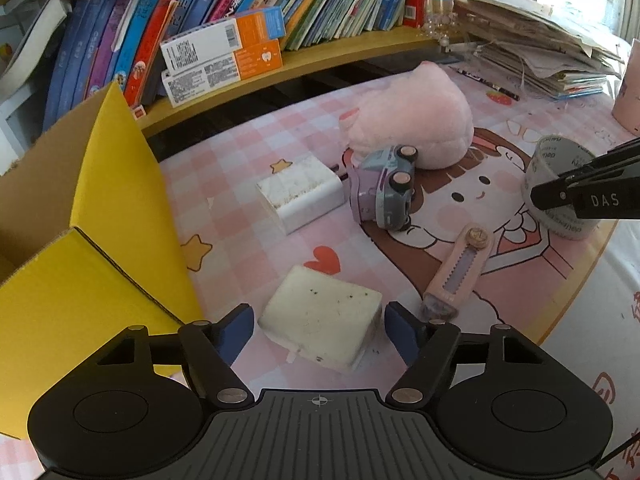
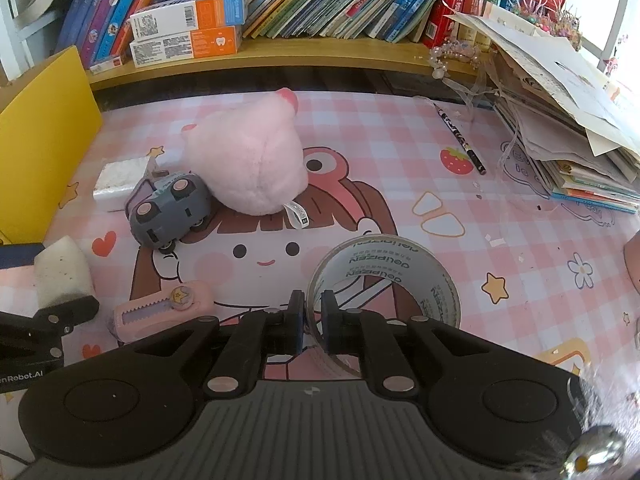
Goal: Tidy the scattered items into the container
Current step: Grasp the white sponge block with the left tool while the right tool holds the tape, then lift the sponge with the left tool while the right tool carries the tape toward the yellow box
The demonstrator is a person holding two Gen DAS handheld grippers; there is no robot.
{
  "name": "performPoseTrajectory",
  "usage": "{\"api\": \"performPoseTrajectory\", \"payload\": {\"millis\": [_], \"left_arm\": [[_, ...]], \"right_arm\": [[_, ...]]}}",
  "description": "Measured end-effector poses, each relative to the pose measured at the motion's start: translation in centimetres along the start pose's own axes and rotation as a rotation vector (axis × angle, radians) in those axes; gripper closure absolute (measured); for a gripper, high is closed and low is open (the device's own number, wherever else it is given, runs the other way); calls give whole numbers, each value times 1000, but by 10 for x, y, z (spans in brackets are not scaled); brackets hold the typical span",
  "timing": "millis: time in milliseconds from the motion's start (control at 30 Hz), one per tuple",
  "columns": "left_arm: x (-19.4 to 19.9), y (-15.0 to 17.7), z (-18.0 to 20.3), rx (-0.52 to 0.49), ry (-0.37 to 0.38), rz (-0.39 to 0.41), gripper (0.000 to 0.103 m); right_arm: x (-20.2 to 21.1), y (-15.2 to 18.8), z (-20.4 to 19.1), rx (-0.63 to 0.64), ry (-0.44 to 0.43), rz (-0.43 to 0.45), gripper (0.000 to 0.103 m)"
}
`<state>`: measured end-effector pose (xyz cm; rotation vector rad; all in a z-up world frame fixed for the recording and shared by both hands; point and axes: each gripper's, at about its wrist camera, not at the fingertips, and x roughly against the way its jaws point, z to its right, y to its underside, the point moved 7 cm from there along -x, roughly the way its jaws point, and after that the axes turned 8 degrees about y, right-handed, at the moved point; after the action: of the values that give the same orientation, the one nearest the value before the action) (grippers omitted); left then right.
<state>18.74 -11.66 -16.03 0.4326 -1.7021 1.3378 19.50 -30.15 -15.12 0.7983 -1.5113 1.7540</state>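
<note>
A dirty white foam block [image 1: 320, 316] lies on the pink mat between the blue pads of my left gripper [image 1: 320, 332]. The gripper is open, with a thin gap on each side of the block. Just left of it stands the open yellow cardboard box [image 1: 100, 208]. My right gripper [image 2: 312, 320] is shut on the near wall of a clear tape roll [image 2: 384, 280], which stands on its edge on the mat. In the left wrist view that tape roll [image 1: 560, 156] and right gripper [image 1: 540, 196] appear at the right edge. The same foam block [image 2: 60, 276] shows at the left of the right wrist view.
A toy car [image 1: 384, 188] lies on its side against a pink plush [image 1: 412, 120]. On the mat too are a white charger block [image 1: 300, 196], a pink utility knife [image 1: 460, 272] and a pencil [image 2: 460, 136]. Behind are a bookshelf [image 1: 280, 68] and a paper stack [image 2: 560, 128].
</note>
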Motion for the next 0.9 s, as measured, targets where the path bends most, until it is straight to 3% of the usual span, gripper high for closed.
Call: {"api": "performPoseTrajectory", "payload": {"millis": [433,900], "left_arm": [[8,2,-2,44,38,18,53],[40,1,5,32,61,73,56]], "right_arm": [[3,2,0,5,0,0,96],[34,3,-6,12,-18,54,96]]}}
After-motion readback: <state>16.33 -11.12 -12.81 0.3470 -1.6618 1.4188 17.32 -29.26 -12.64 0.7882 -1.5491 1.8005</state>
